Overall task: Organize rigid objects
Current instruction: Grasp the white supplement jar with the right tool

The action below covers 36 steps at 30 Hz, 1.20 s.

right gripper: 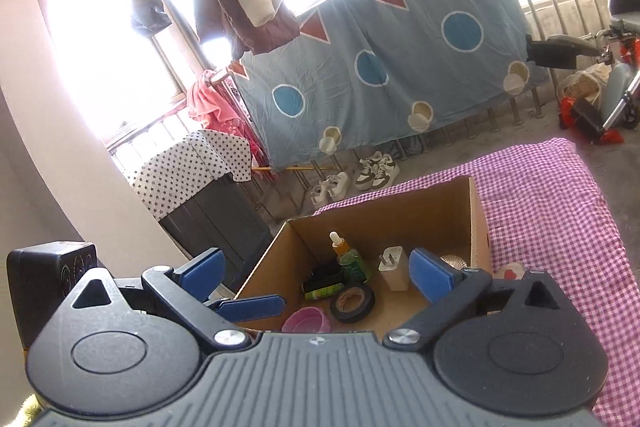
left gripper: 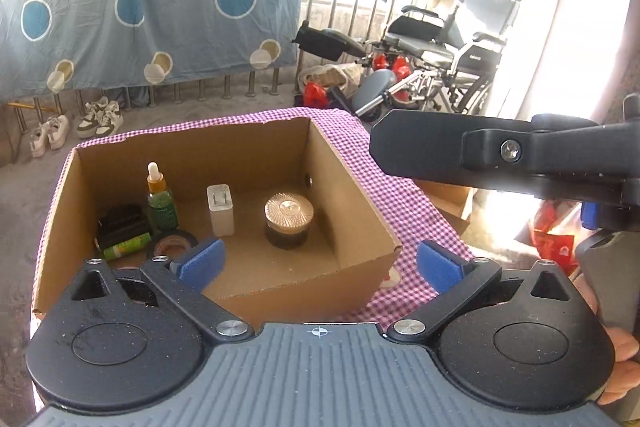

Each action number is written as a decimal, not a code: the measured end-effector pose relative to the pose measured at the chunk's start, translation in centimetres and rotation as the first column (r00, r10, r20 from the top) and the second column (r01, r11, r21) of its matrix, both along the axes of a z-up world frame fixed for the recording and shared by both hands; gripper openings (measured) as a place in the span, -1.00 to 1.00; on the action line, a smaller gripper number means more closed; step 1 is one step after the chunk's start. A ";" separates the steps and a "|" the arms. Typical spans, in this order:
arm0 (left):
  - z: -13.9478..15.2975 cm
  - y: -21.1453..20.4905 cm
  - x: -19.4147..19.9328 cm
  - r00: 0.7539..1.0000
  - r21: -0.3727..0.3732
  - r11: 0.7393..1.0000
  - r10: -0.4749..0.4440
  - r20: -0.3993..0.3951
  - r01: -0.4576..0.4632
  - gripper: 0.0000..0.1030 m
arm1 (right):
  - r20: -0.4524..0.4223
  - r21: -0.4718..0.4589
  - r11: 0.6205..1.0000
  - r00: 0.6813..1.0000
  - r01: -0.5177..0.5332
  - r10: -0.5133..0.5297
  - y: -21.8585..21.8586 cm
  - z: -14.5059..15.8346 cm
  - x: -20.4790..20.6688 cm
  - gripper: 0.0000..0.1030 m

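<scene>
Left gripper (left gripper: 318,261) stood nearest in the left wrist view, its jaws wide apart with nothing between the blue pads (left gripper: 204,259); it hung above the near edge of the box (left gripper: 352,187). Right gripper (right gripper: 314,273), seen in its own view, likewise had its jaws spread wide and empty, poised over the box's near left corner.

The open cardboard box rested on a checked cloth (left gripper: 404,195) near the cloth's left edge. Inside, at the near left corner, lay a pink bowl (right gripper: 306,321), visible only in the right wrist view. Just beyond it a roll of black tape (left gripper: 172,243) lay flat, and to its left a dark packet (left gripper: 122,223) sat on a small green roll (left gripper: 126,251) against the left wall. Behind the tape a green dropper bottle (left gripper: 161,201) stood upright, with a white charger (left gripper: 220,209) upright just to its right. A jar (left gripper: 288,223) with a ribbed gold lid stood toward the box's right wall, apart from the charger.

Past the cloth's far edge, sneakers (left gripper: 98,117) sat on the floor below a blue sheet (left gripper: 160,11) hung over a railing; a wheelchair (left gripper: 460,47) stood at far right.
</scene>
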State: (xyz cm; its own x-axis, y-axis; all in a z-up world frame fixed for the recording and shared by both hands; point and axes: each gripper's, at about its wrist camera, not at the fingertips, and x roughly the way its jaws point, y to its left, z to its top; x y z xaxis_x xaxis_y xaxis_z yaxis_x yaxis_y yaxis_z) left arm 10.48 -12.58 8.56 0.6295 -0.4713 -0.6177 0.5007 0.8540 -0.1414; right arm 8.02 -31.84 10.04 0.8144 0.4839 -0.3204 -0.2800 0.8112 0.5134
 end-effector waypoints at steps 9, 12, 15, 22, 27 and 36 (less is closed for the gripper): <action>-1.0 5.9 -5.3 0.998 -0.020 0.999 0.051 0.049 -0.050 0.99 | -0.052 0.056 0.998 0.998 -0.037 0.040 2.9 -1.9 -3.3 1.00; -1.8 7.6 -6.1 0.993 -0.005 0.996 0.086 0.085 -0.086 0.99 | -0.079 0.059 0.996 0.994 -0.068 0.073 4.1 -2.6 -3.0 1.00; -2.8 8.3 -5.8 0.988 0.022 0.992 0.125 0.097 -0.127 0.99 | -0.104 0.065 0.992 0.988 -0.107 0.114 5.8 -3.3 -2.4 1.00; -5.7 9.8 -3.5 0.978 0.054 0.982 0.173 0.112 -0.180 0.99 | -0.195 0.059 0.985 0.966 -0.162 0.170 9.5 -5.5 0.8 0.89; -7.7 10.1 -1.3 0.974 0.093 0.973 0.201 0.102 -0.210 0.86 | -0.268 0.062 0.983 0.946 -0.173 0.183 11.8 -7.4 3.0 0.67; -9.2 11.0 1.4 0.973 0.090 0.969 0.226 0.047 -0.229 0.29 | -0.346 0.054 0.980 0.917 -0.194 0.200 15.0 -9.8 6.5 0.25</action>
State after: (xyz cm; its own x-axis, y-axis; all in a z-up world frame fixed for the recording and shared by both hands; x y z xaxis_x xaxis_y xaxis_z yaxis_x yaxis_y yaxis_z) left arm 11.90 -1.62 -0.61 0.7362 -0.2539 -0.6273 0.2953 0.9546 -0.0399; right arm 14.49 -16.84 0.24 0.5407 0.6317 -0.5555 -0.2343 0.7473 0.6218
